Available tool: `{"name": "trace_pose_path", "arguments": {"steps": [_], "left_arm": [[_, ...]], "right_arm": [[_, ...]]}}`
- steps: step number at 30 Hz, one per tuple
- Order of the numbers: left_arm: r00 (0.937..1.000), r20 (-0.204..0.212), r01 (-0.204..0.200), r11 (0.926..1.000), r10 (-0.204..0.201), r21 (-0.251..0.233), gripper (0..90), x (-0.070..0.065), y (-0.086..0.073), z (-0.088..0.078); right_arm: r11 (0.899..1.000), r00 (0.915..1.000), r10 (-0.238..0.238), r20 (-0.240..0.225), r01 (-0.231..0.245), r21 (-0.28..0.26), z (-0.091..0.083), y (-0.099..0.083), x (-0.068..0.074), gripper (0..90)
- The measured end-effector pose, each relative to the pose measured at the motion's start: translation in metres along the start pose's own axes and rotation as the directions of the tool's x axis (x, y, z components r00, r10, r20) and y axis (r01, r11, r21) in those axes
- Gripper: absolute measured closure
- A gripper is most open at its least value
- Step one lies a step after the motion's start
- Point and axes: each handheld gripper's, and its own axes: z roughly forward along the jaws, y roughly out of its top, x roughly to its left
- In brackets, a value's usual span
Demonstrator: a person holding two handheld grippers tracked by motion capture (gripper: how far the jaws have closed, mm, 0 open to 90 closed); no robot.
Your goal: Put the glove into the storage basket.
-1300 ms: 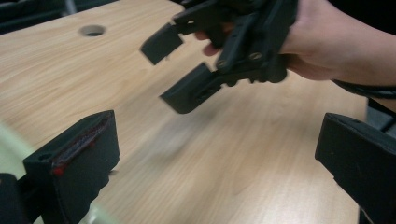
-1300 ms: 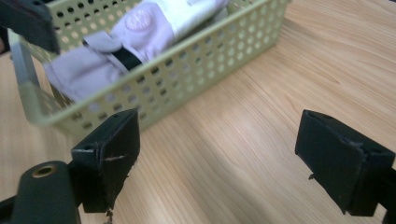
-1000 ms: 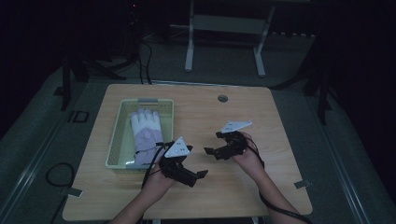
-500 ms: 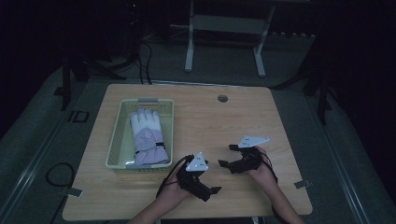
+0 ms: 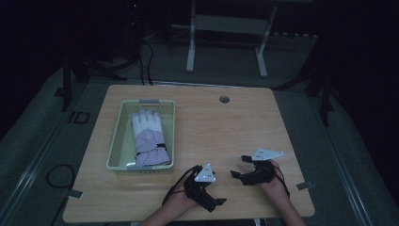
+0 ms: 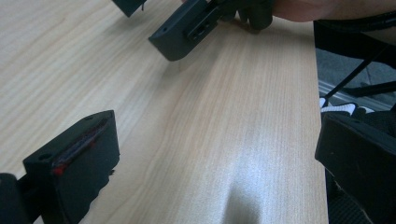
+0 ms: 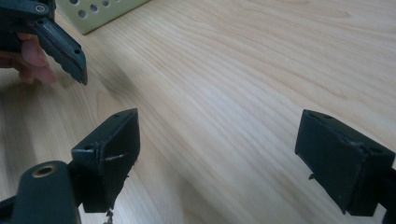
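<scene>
A white and lilac glove (image 5: 147,137) lies flat in a pale yellow-green basket (image 5: 116,141) on the left half of the wooden table (image 5: 226,127). My left gripper (image 5: 214,203) rests low near the table's front edge, right of the basket, with its jaws spread wide over bare wood (image 6: 219,154). My right gripper (image 5: 239,167) sits just to its right, pointing left, also open with nothing between its fingers (image 7: 224,144). Each gripper view catches a black jaw of the other gripper: the right one's (image 6: 182,32) and the left one's (image 7: 60,44).
A round grommet hole (image 5: 224,99) marks the table's far side. A corner of the basket (image 7: 102,9) appears in the right gripper view. The table's edge and the dark floor (image 6: 355,70) lie right of the left gripper. A metal stand (image 5: 226,28) rises behind the table.
Both grippers have drawn back from beside the basket toward the table's front edge. The glove stays in the basket. Both remain open.
</scene>
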Motion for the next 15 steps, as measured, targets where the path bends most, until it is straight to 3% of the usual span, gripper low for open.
{"name": "trace_pose_path", "arguments": {"steps": [5,15], "left_arm": [[0.9996,0.026,0.013,0.9998,-0.014,0.015,0.1,0.001,-0.005,0.003],[0.9998,0.015,-0.012,0.9997,0.012,0.023,0.1,-0.001,-0.007,0.005]], "right_arm": [[1.000,0.9994,0.019,0.027,-0.019,-0.006,-0.009,-0.013,-0.003,14.1],[0.998,0.9968,0.060,0.053,-0.058,-0.036,-0.019,-0.022,-0.012,14.1]]}}
